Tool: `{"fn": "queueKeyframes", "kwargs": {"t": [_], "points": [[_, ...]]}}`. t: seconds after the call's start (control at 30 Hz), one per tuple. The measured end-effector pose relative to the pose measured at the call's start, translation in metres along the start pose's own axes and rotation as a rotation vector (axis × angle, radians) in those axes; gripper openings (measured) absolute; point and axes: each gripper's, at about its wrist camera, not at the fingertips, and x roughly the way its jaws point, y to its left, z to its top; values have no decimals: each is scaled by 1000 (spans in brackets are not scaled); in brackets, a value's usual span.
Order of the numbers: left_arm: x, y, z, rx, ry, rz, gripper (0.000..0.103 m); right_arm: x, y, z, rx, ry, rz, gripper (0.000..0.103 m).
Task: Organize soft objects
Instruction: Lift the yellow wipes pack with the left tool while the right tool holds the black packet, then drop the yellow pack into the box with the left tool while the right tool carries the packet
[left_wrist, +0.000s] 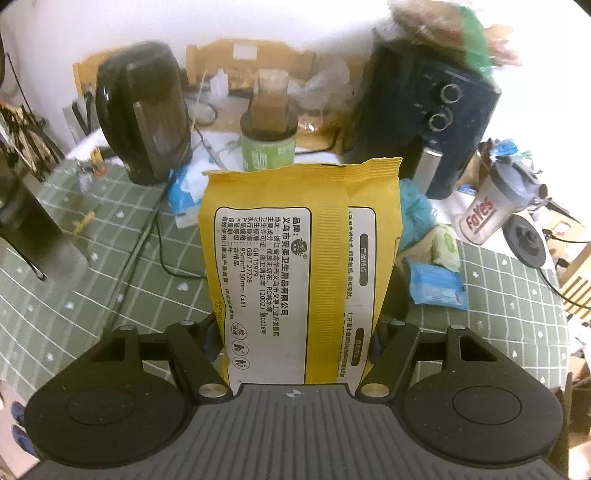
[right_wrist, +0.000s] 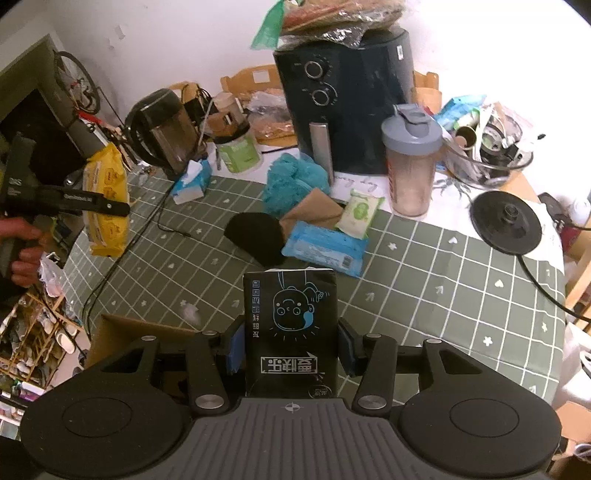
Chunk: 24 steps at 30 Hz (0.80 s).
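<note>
Left gripper (left_wrist: 295, 343), jaws clamped on the yellow pack (left_wrist: 301, 258), holds it aloft over the table's (right_wrist: 424, 280) left edge, long axis along the fingers. Right gripper (right_wrist: 291, 350), jaws clamped on the black pack (right_wrist: 291, 328), hangs nearer the cardboard box (right_wrist: 140, 332), just to its left.

Five soft packs (right_wrist: 106, 201) (yellow, black, two blue, green), one blue puff (right_wrist: 291, 182), two kettles (right_wrist: 164, 133)
</note>
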Motion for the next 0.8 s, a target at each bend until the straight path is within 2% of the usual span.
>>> {"fn": "queueKeyframes", "kwargs": {"t": [0.27, 0.4, 0.6, 0.8], "points": [[-56, -22, 5, 69, -20, 21, 68, -8, 10, 2, -18, -25, 52, 52], [-79, -33, 3, 85, -6, 11, 68, -11, 15, 1, -31, -27, 78, 52], [-96, -44, -12, 85, 58, -45, 68, -7, 21, -5, -39, -1, 108, 52], [-93, -52, -37, 61, 153, -125, 68, 4, 30, -16, -54, 71, 124, 52]]}}
